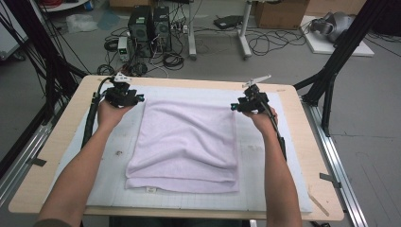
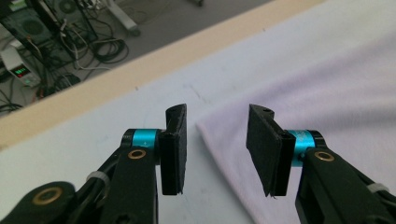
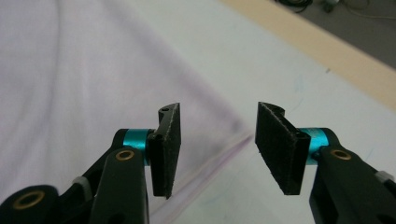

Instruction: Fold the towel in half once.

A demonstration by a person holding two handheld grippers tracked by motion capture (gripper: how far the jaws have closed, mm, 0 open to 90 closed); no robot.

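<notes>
The folded lilac towel (image 1: 185, 146) lay flat at the middle of the white gridded mat (image 1: 265, 189) covering the wooden desk (image 1: 312, 142), its layered edges toward the person and a small label at its near-left corner. The left gripper (image 1: 140, 99) was held at the towel's far-left corner; in the left gripper view its fingers (image 2: 175, 148) stood apart, with the corner of the towel (image 2: 327, 107) lying between and just beyond them, ungripped. The right gripper (image 1: 233, 107) was held at the far-right corner; in the right gripper view its fingers (image 3: 166, 148) were likewise spread, the towel's (image 3: 70, 93) corner beneath the gap. Beyond the desk, computer towers (image 1: 150, 26) and loose cables (image 1: 269, 40) sat on the floor.
</notes>
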